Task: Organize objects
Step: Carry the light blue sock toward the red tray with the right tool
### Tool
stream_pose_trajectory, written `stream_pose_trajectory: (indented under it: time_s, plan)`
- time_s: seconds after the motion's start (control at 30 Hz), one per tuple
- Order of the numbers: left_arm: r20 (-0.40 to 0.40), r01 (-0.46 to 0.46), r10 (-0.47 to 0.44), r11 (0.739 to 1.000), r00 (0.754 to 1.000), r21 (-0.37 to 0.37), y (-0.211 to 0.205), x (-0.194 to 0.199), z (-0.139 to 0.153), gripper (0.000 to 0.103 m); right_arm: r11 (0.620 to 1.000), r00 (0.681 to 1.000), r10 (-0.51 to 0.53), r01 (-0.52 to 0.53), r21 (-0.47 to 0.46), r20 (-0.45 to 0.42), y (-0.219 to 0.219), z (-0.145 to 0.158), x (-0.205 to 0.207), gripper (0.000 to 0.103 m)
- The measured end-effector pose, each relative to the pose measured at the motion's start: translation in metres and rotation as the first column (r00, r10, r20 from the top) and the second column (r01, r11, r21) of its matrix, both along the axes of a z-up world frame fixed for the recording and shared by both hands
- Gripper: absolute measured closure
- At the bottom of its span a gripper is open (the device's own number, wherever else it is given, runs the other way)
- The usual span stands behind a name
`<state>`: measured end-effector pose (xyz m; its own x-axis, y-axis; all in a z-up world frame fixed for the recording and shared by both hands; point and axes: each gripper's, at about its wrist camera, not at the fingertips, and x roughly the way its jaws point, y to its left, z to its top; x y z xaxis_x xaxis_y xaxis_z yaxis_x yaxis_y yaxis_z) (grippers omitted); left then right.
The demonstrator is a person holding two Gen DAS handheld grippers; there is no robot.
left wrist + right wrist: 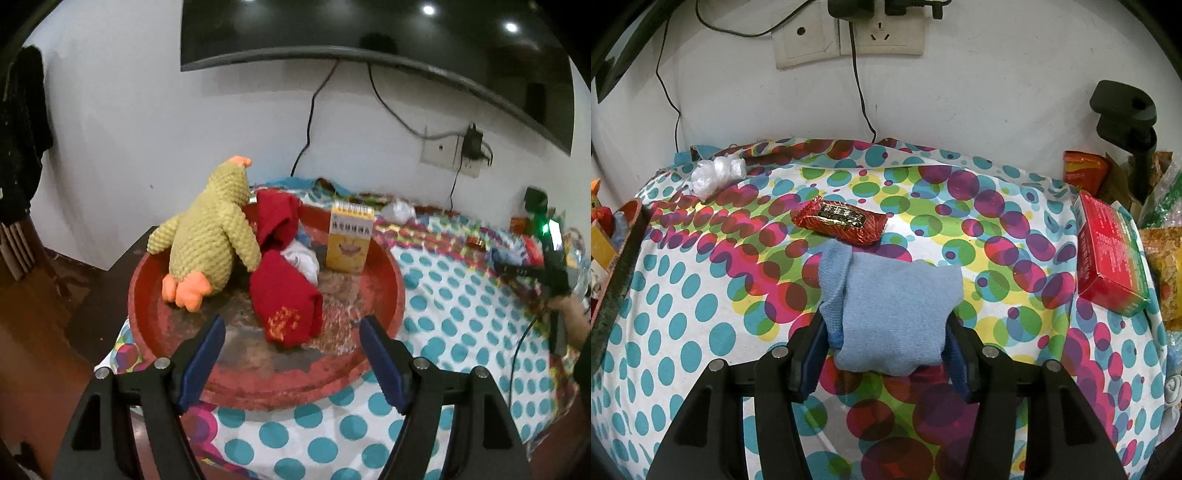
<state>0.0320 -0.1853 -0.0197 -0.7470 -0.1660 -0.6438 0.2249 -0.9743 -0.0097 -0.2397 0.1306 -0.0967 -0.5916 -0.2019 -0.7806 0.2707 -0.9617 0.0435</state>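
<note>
- Objects for sorting lie in two places: some in a round red tray, the others spread over the counter, which wears a cloth of coloured dots.
- In the tray a green knitted duck with orange feet lies at the left, its head leaning over the far rim.
- Just right of the duck a folded red cloth with a gold mark lies on the tray floor, with a second red piece behind it and a bit of white cloth between them.
- A small yellow box stands upright toward the tray's far right side, apart from the duck.
- My left tongs stand wide open above the near rim of the tray, with nothing between the blue pads.
- My right tongs grip a folded light blue cloth; both pads press its sides, and the cloth's far end rests on the counter.
- Just beyond the blue cloth lies a red foil packet with a dark label.
- A crumpled white plastic wad sits at the far left of the counter, near the wall.
- A red carton lies at the right edge, beside a heap of snack bags.
- From the left view, my other hand shows at the right edge, holding the right tongs' handle.
</note>
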Motion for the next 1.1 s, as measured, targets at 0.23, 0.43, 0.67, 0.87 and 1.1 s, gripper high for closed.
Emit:
stream_pose_trajectory:
  time_s: [0.23,0.43,0.67,0.87,1.1]
  plan:
    - [0.020,0.027,-0.027,0.999,0.999,0.027,0.003,-0.001,-0.006,0.026,1.000,1.000,-0.015,0.015,0.006,-0.001,0.003,0.004,0.002,0.046]
    - [0.026,0.019,-0.019,1.000,0.999,0.011,0.002,-0.002,-0.009,0.026,0.999,1.000,0.013,-0.013,0.039,-0.023,0.001,0.006,0.004,0.058]
    - [0.036,0.039,-0.039,0.999,0.999,-0.001,0.006,-0.003,-0.012,0.026,0.998,0.999,0.012,-0.010,0.060,-0.031,-0.007,0.005,0.005,0.059]
    - [0.035,0.036,-0.036,0.999,0.999,-0.011,0.005,-0.002,-0.012,0.026,0.992,0.998,-0.040,0.045,0.121,-0.045,-0.006,0.007,0.011,0.059]
    - [0.038,0.032,-0.033,0.999,0.999,0.039,-0.002,0.000,-0.010,0.026,0.978,0.995,-0.079,0.088,0.187,-0.056,-0.023,0.011,0.020,0.062]
